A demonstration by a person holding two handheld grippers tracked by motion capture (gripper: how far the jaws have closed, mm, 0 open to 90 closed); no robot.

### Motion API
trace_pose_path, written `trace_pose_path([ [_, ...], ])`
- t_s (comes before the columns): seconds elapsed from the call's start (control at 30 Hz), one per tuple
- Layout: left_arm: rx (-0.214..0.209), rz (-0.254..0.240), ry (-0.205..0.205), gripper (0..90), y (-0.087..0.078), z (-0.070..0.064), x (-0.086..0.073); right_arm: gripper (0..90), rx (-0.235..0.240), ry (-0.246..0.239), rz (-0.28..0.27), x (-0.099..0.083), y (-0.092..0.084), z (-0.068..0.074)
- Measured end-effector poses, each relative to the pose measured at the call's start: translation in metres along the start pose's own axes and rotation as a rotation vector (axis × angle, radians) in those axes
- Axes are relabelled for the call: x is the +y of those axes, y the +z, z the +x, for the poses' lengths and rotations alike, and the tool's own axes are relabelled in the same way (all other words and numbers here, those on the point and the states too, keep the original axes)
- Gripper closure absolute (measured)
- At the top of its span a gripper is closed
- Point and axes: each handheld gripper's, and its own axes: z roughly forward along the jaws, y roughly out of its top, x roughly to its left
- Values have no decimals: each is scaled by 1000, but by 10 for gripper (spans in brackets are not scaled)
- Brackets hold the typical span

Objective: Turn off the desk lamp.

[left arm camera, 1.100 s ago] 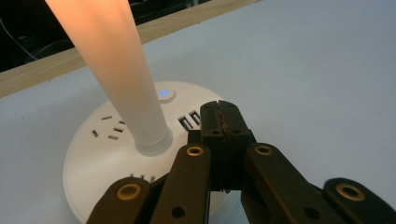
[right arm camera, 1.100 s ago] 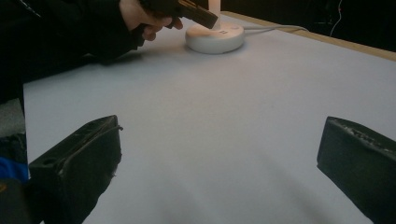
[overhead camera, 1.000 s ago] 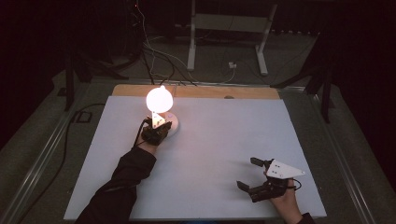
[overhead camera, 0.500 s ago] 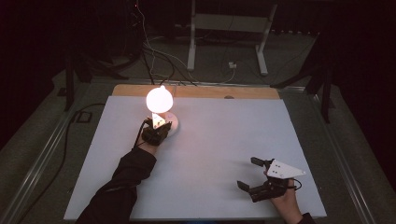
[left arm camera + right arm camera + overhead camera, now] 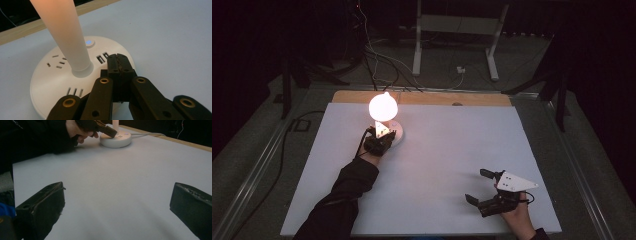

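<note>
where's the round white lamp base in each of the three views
High view: the lamp base sits upper left of centre, under the glowing shade.
Left gripper view: it spreads across the left and centre, behind the shut jaws.
Right gripper view: top centre, far off.
Shared landmark: the left gripper, tip on the base.

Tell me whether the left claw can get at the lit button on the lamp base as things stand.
Probably yes. The left claw, jaws shut, sits over the lamp base, and the blue-lit button lies just beyond its tips with bare white surface between. The lamp stem stands off to one side.
</note>
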Motion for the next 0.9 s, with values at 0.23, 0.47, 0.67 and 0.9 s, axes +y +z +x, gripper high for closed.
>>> trace_pose_path([
  [0.23,20,-38,-14,900,-10,2,8,0,-2,7,-5,0,-1,-1],
  [0.47,20,-53,-17,900,-12,0,10,0,-1,6,-3,0,-1,-1],
  [0.67,16,-38,-15,900,-9,0,7,0,-1,6,-2,0,-1,-1],
  [0.9,12,-21,-11,900,-5,0,3,0,-1,4,-2,0,-1,0],
])
